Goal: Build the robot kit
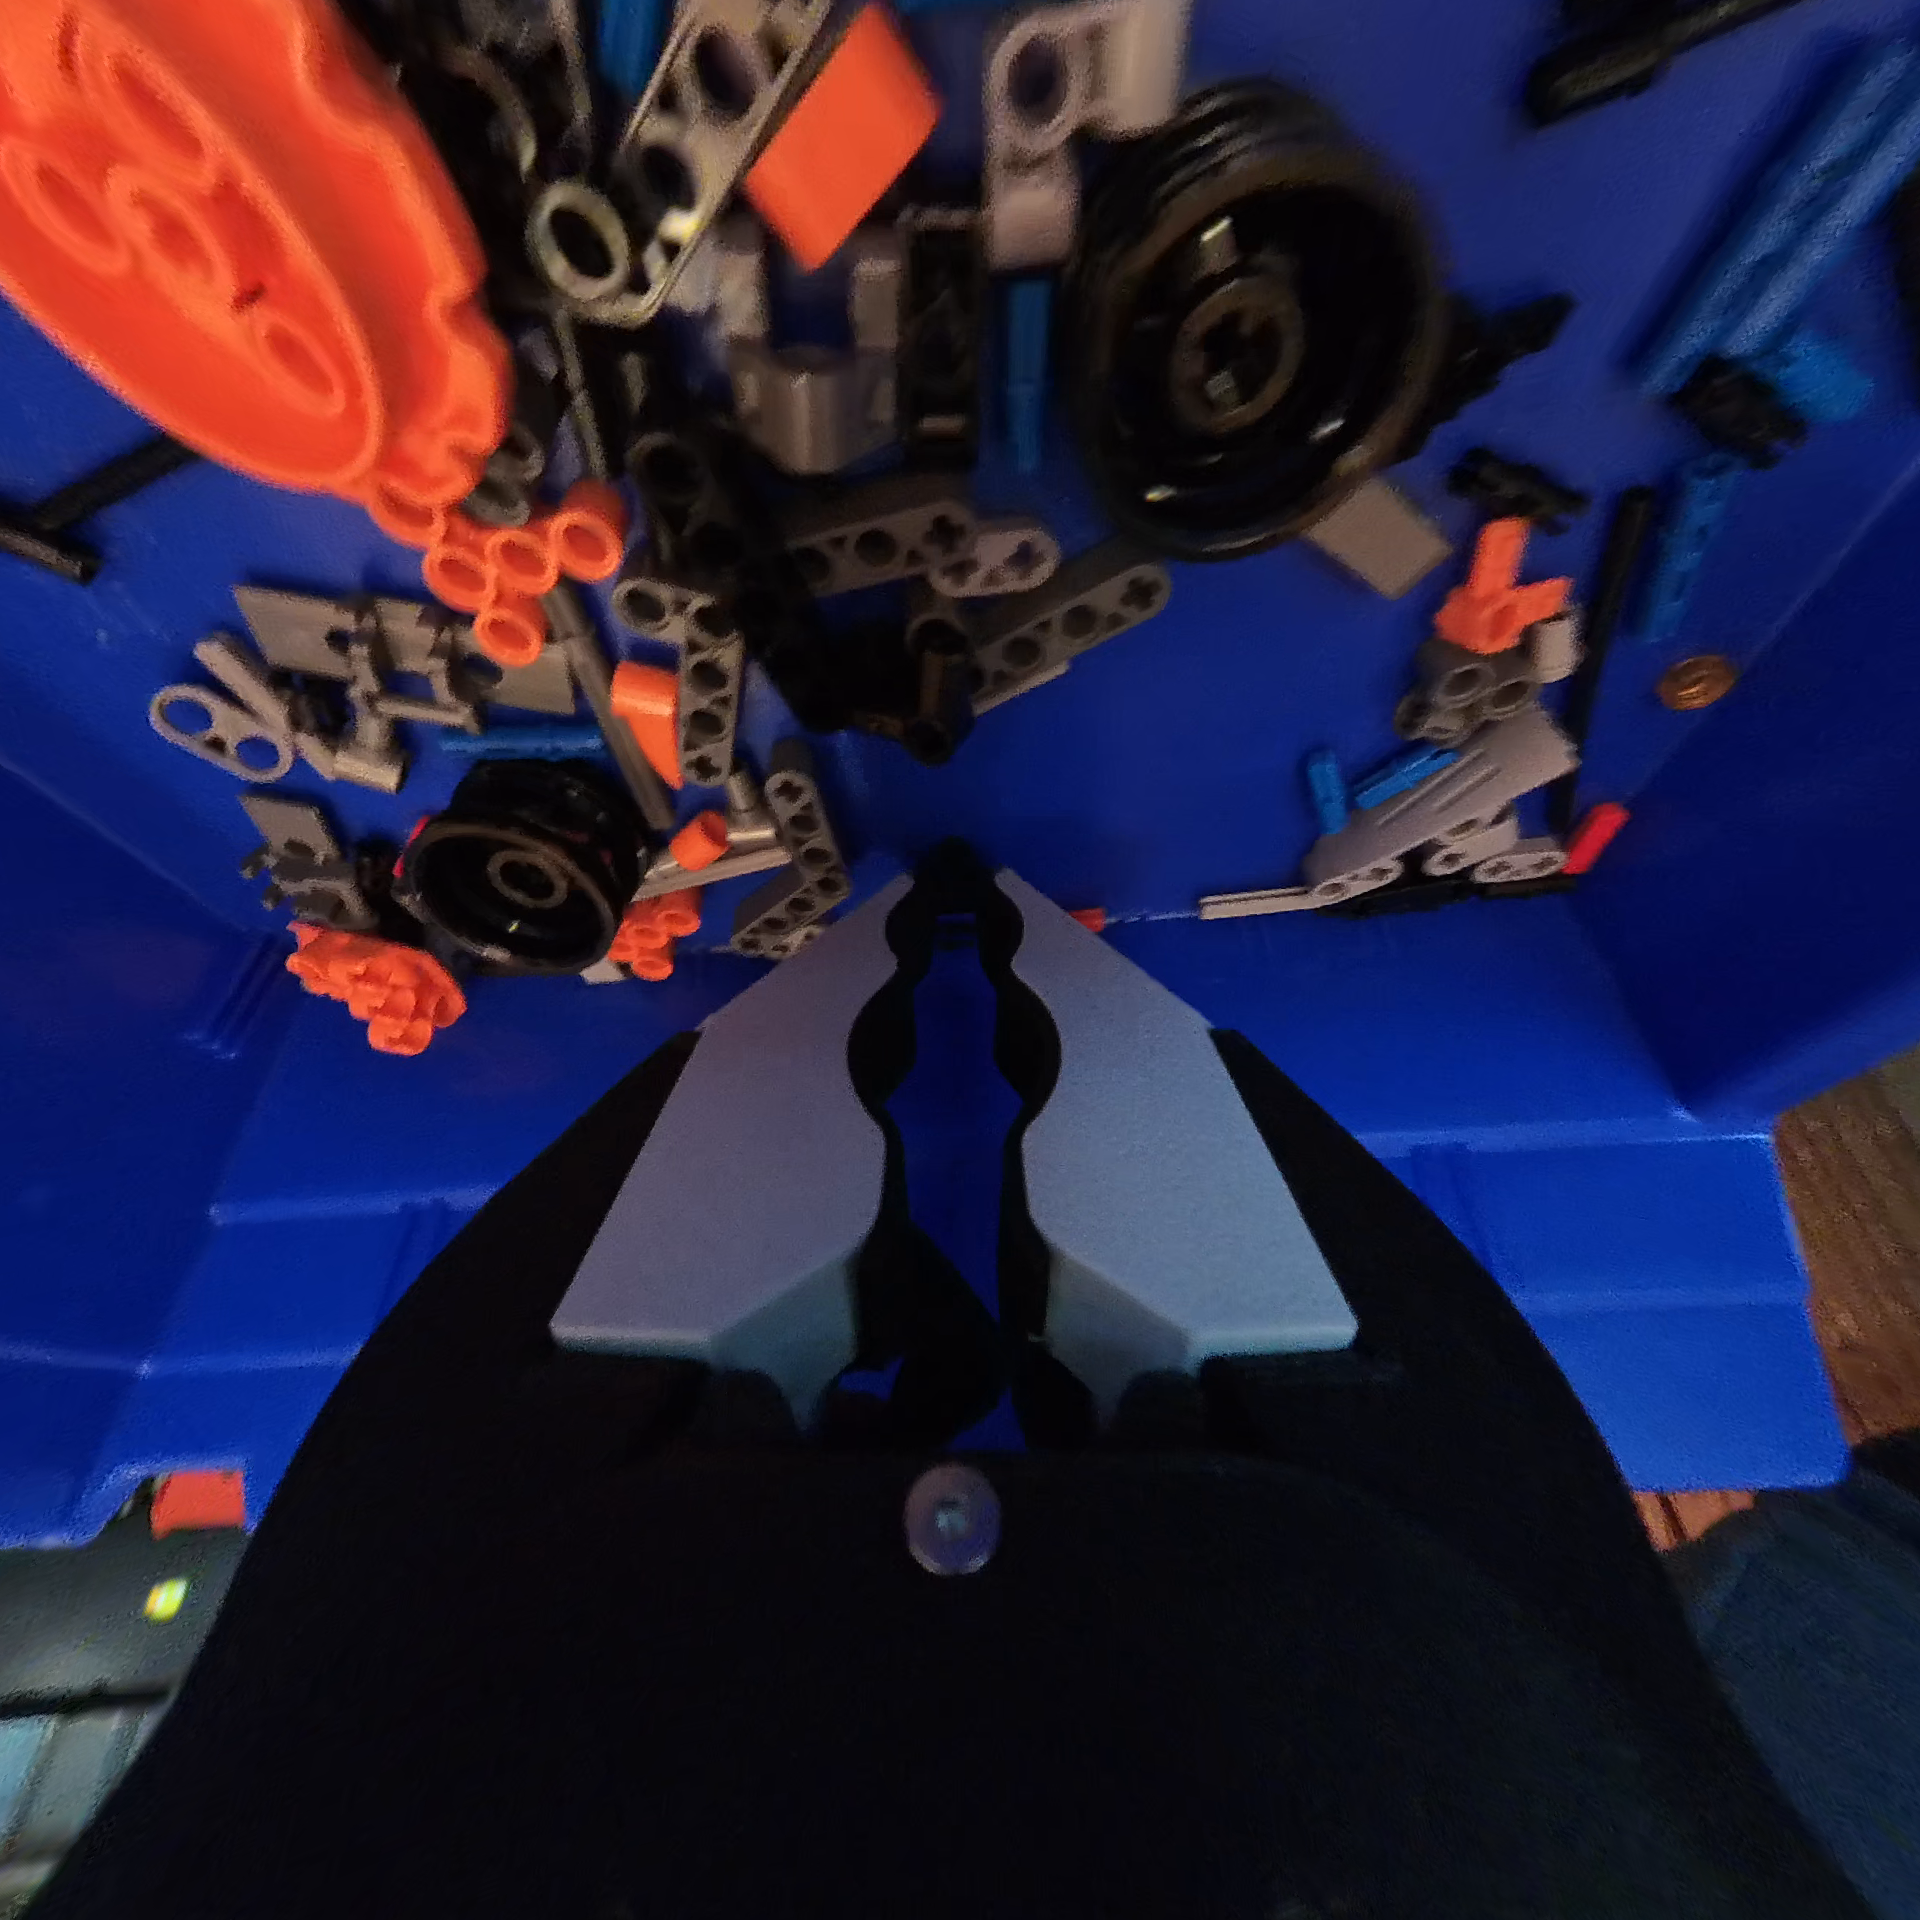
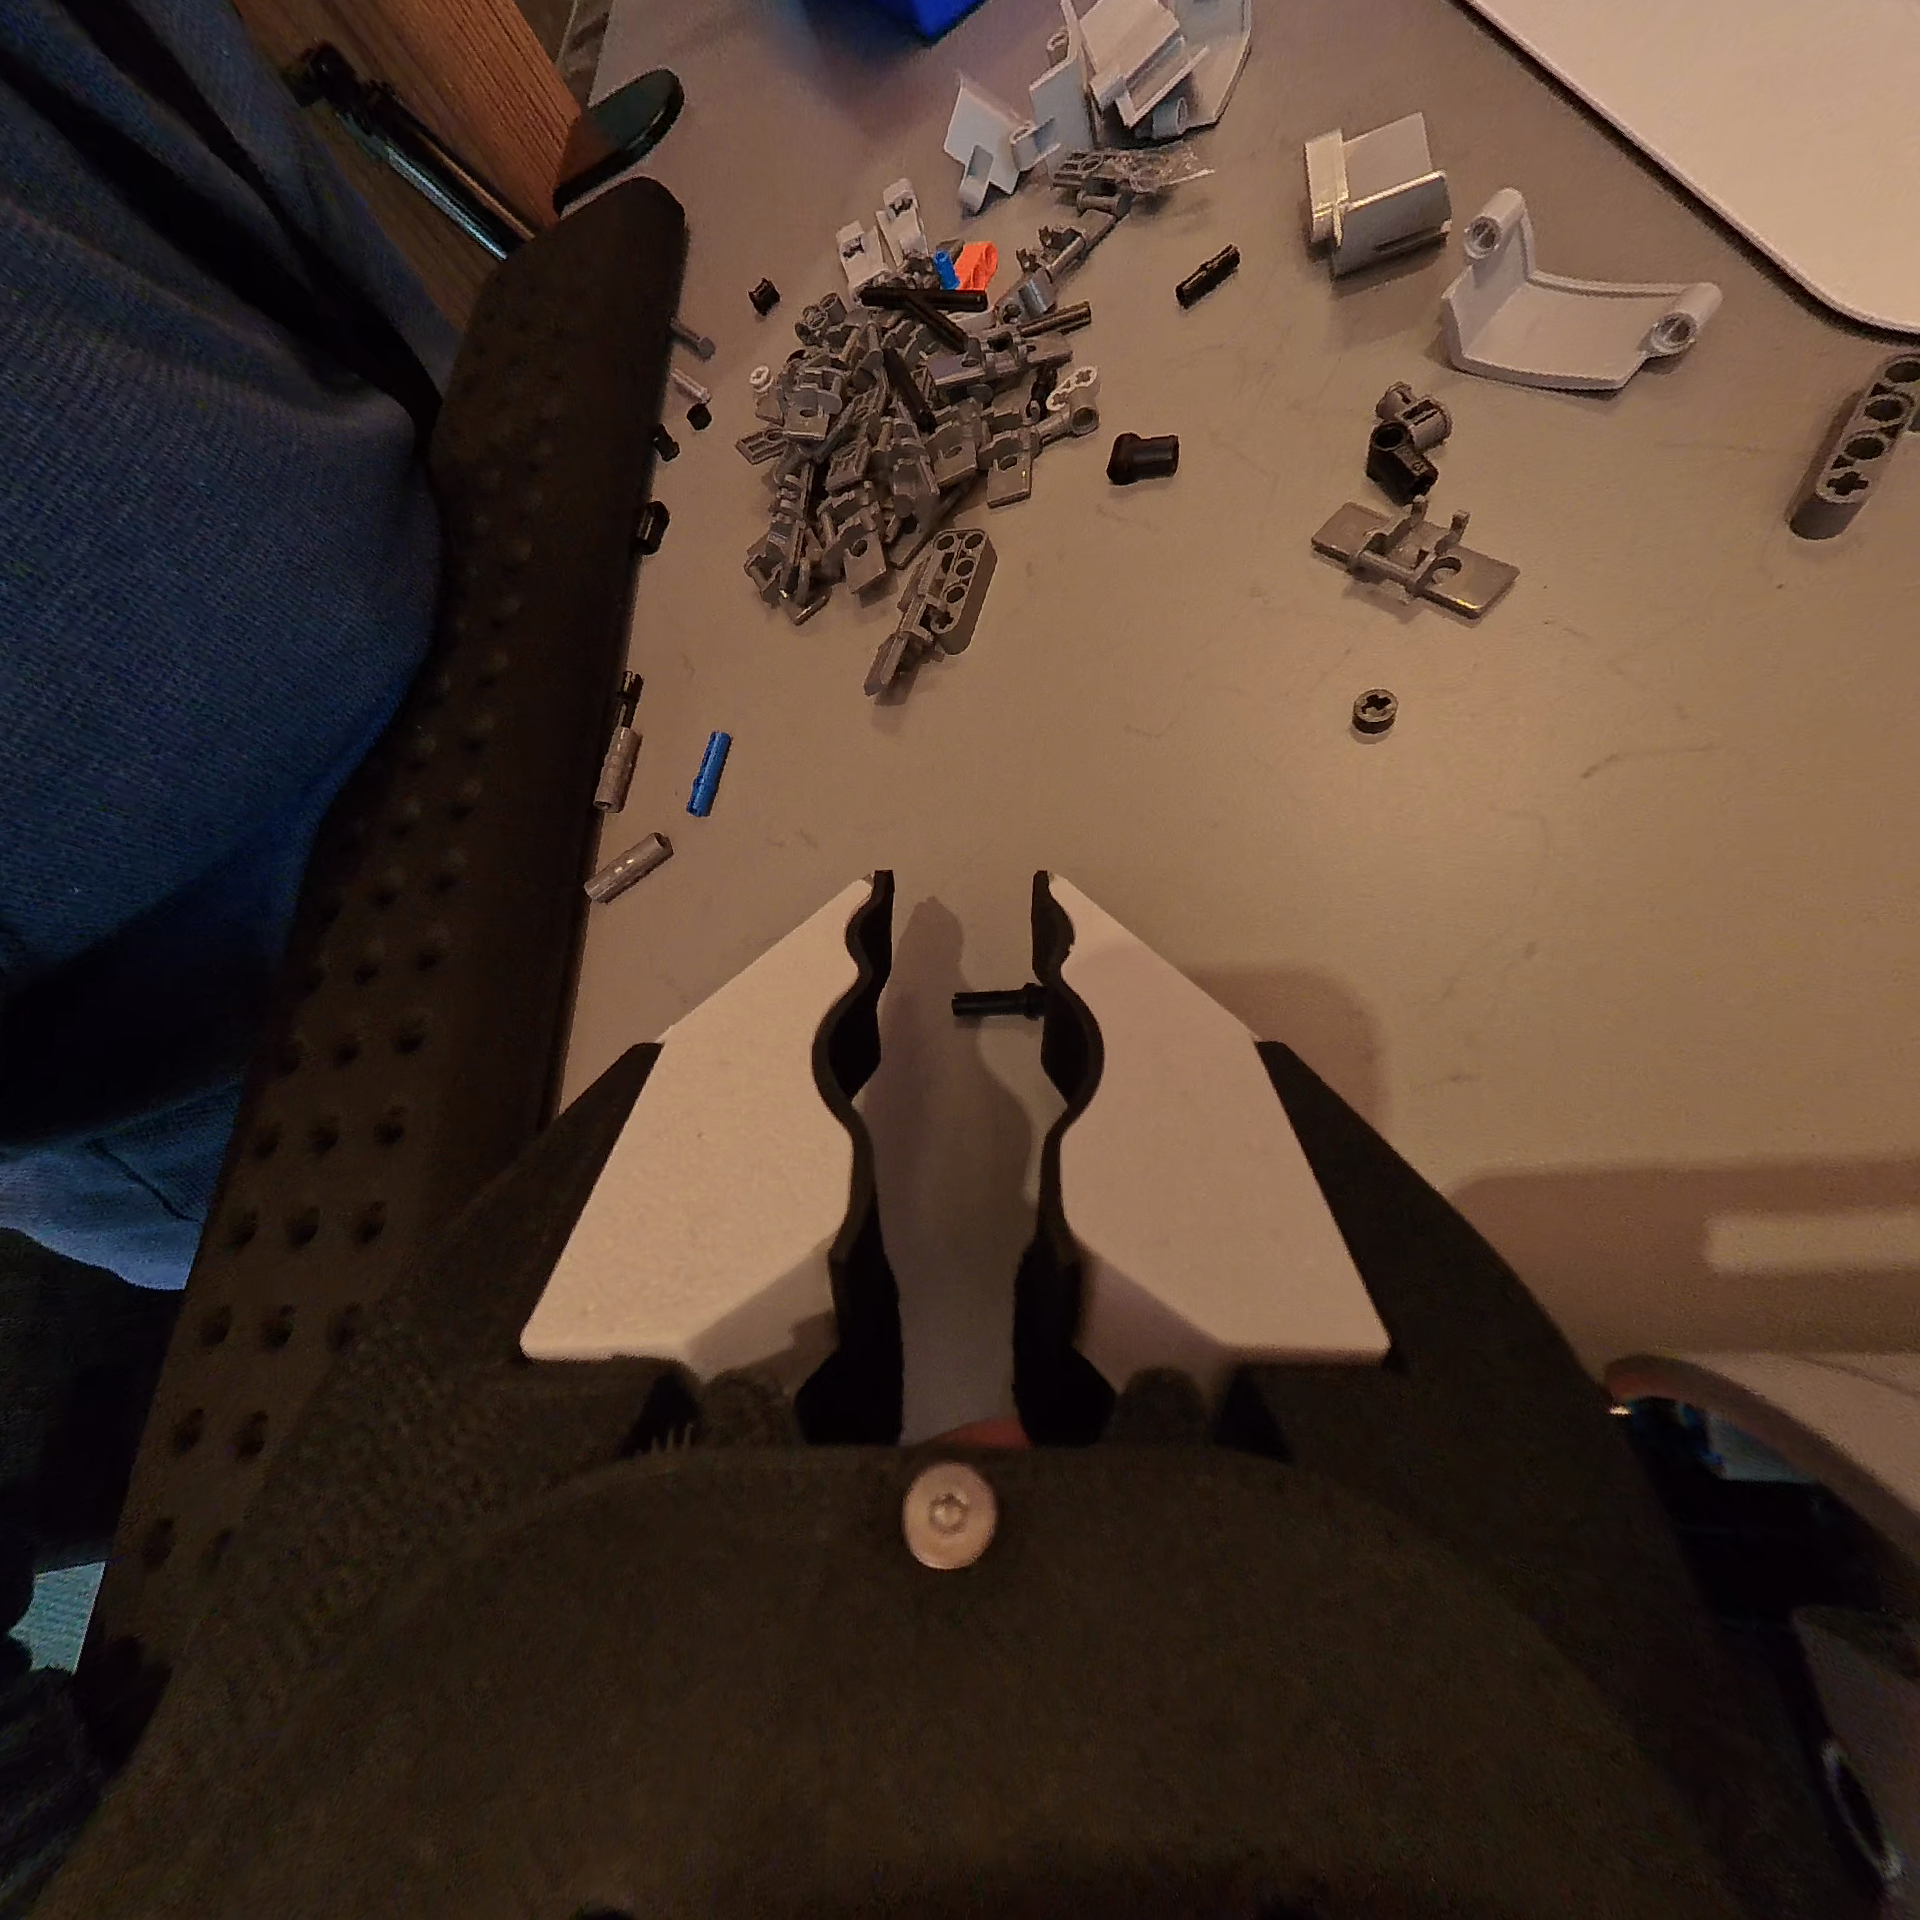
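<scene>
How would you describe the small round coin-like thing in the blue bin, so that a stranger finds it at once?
Look inside the blue bin, at its right wall. Past the grey and orange cluster lies a small copper-brown disc. It alone is flat, round and metallic brown.

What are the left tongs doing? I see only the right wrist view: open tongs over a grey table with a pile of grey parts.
Observer: The left tongs point down into a blue bin.
Operator: Open or shut?
Observer: Shut. Something black may sit at the tips, but it is too blurred to tell.
Operator: What lies in there?
Observer: Loose building parts, among them a black wheel, an orange plate and a coin.
</scene>
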`<state>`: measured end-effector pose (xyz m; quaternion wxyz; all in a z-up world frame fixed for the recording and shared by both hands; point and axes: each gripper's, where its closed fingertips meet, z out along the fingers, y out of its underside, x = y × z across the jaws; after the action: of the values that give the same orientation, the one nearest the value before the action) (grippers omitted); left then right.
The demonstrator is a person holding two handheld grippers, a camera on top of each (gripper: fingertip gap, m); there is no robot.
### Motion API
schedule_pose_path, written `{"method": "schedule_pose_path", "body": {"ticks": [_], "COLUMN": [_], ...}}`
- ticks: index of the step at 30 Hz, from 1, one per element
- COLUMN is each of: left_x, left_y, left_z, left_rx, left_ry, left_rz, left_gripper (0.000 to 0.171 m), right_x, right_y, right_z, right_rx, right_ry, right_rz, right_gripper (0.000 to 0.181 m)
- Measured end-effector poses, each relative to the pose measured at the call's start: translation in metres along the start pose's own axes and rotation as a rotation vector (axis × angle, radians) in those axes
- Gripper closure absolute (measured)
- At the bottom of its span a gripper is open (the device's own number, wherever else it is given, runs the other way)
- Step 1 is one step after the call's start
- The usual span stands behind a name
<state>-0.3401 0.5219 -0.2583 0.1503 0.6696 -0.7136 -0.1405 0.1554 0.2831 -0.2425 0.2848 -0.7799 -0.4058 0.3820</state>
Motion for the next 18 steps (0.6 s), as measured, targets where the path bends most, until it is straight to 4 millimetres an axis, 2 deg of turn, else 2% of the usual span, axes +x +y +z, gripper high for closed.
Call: {"method": "schedule_pose_path", "body": {"ticks": [4, 5, 7, 10, 14, 18], "left_x": [0.019, 0.014, 0.003, -0.01, -0.016, -0.015], "left_y": [-0.019, -0.021, -0.02, -0.007, 0.009, 0.019], "left_z": [-0.013, -0.02, -0.036, -0.051, -0.049, -0.032], "left_rx": [0.109, 0.134, 0.177, 0.184, 0.127, 0.037], "left_ry": [0.046, 0.015, -0.04, -0.08, -0.075, -0.053], "left_rz": [0.059, 0.049, 0.014, -0.033, -0.065, -0.073], "left_gripper": [0.161, 0.154, 0.154, 0.147, 0.145, 0.144], "right_x": [0.0, 0.0, 0.0, 0.0, 0.0, 0.0], "right_y": [0.0, 0.0, 0.0, 0.0, 0.0, 0.0], "right_z": [0.0, 0.0, 0.0, 0.0, 0.0, 0.0], "right_rx": [-0.002, -0.002, -0.003, -0.002, -0.001, -0.003], "right_ry": [0.001, 0.002, 0.002, 0.001, 0.0, 0.0], "right_rz": [-0.001, -0.001, -0.001, -0.001, -0.003, -0.005], "right_gripper": [0.157, 0.157, 0.157, 0.157, 0.157, 0.157]}}
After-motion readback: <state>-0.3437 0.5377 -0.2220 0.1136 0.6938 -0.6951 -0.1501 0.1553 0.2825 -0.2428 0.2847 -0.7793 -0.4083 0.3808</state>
